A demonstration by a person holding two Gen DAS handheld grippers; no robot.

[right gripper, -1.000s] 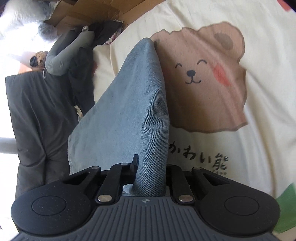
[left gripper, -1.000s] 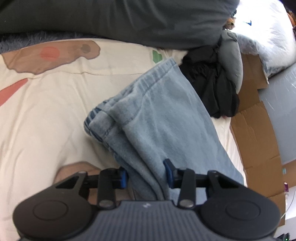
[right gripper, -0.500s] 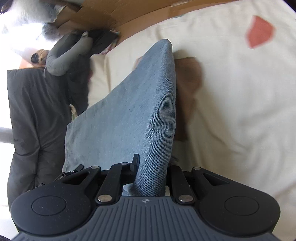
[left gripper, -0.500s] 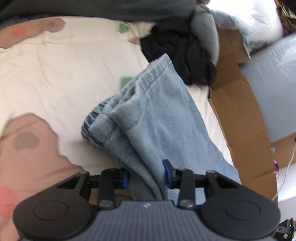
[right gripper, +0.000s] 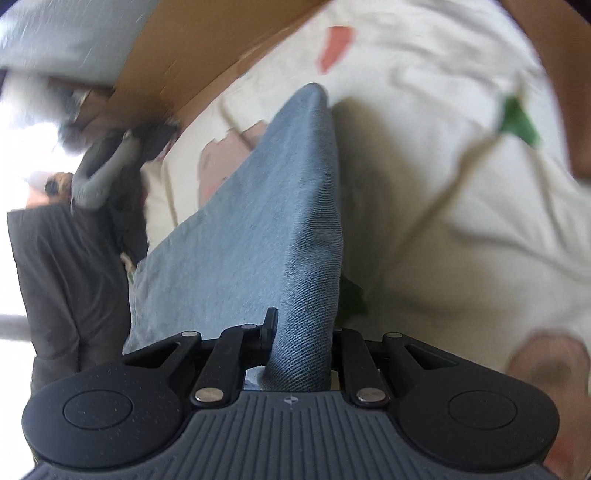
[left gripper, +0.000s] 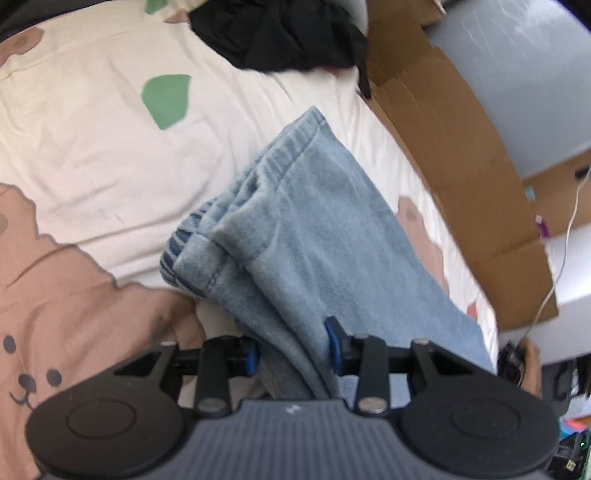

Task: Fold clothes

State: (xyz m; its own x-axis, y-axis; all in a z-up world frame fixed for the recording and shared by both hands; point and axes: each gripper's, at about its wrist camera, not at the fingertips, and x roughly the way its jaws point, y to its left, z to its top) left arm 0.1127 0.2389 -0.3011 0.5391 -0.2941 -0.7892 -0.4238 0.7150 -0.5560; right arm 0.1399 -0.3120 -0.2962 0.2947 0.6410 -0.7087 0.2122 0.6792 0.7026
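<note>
Light blue jeans (left gripper: 314, 236) hang folded above a cream bedsheet (left gripper: 92, 147) printed with bears. My left gripper (left gripper: 293, 349) is shut on a thick bunch of the denim near the hem and waistband end; its blue pads (left gripper: 334, 341) press the cloth from both sides. In the right wrist view the same jeans (right gripper: 266, 221) stretch away from my right gripper (right gripper: 301, 332), which is shut on a folded edge of them. The far tip of the denim touches or nearly touches the sheet (right gripper: 424, 166).
A pile of black clothes (left gripper: 280, 33) lies at the far end of the bed. Brown cardboard (left gripper: 461, 155) lines the bed's right side, with a grey wall behind. A dark grey garment (right gripper: 55, 277) and a grey sleeve (right gripper: 99, 177) lie at the left in the right wrist view.
Both grippers have swung with the jeans across the bed; the bear print slid out of the right view and cardboard came closer. Both grips held unchanged.
</note>
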